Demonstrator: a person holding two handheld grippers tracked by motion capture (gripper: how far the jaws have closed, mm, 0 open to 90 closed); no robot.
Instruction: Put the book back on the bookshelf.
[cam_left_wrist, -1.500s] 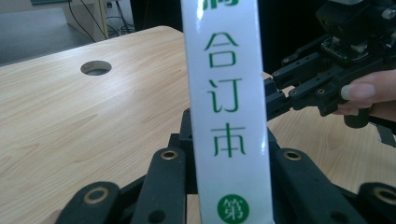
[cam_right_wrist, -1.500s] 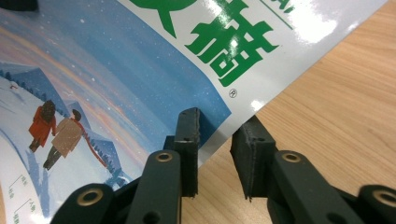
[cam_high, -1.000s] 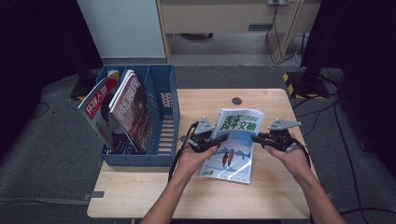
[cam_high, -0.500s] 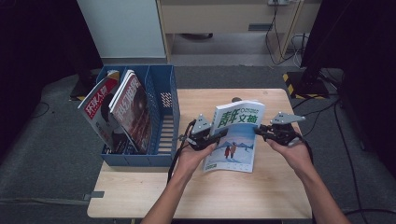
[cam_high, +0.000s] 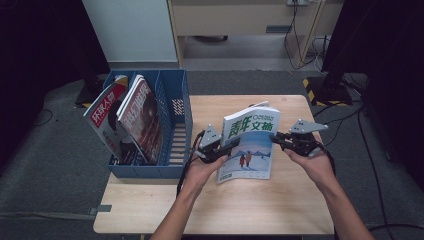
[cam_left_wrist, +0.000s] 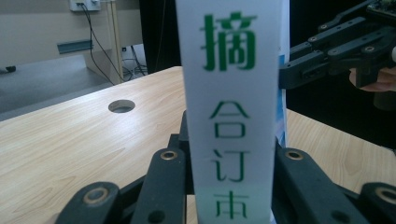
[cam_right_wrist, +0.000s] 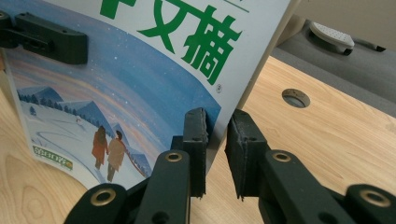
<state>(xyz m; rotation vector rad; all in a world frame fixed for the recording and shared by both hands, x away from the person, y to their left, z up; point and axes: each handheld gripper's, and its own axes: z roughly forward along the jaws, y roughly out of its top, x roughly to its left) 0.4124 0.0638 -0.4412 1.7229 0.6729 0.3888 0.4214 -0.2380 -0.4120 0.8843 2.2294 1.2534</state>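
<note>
A thick magazine (cam_high: 248, 142) with green characters and a snowy cover stands tilted up on its lower edge at the middle of the wooden table (cam_high: 240, 205). My left gripper (cam_high: 233, 145) is shut on its white spine (cam_left_wrist: 229, 116), jaws on either side. My right gripper (cam_high: 278, 139) is shut on the opposite edge of the magazine (cam_right_wrist: 140, 79), low down near the corner. The right gripper view has the left gripper (cam_right_wrist: 51, 39) on the far side of the cover. The left gripper view has the right gripper (cam_left_wrist: 308, 65) beyond the spine.
A blue file box (cam_high: 175, 150) stands at the table's left edge, with two magazines (cam_high: 107, 117) (cam_high: 142, 120) leaning in its left compartments and the right slot free. A round cable hole (cam_left_wrist: 121, 106) sits in the tabletop behind the magazine. Dark floor and cables surround the table.
The magazine has been tipped up from nearly flat to a steeper, more upright stand, its top edge rising. Both grippers kept their hold and rose slightly with it.
</note>
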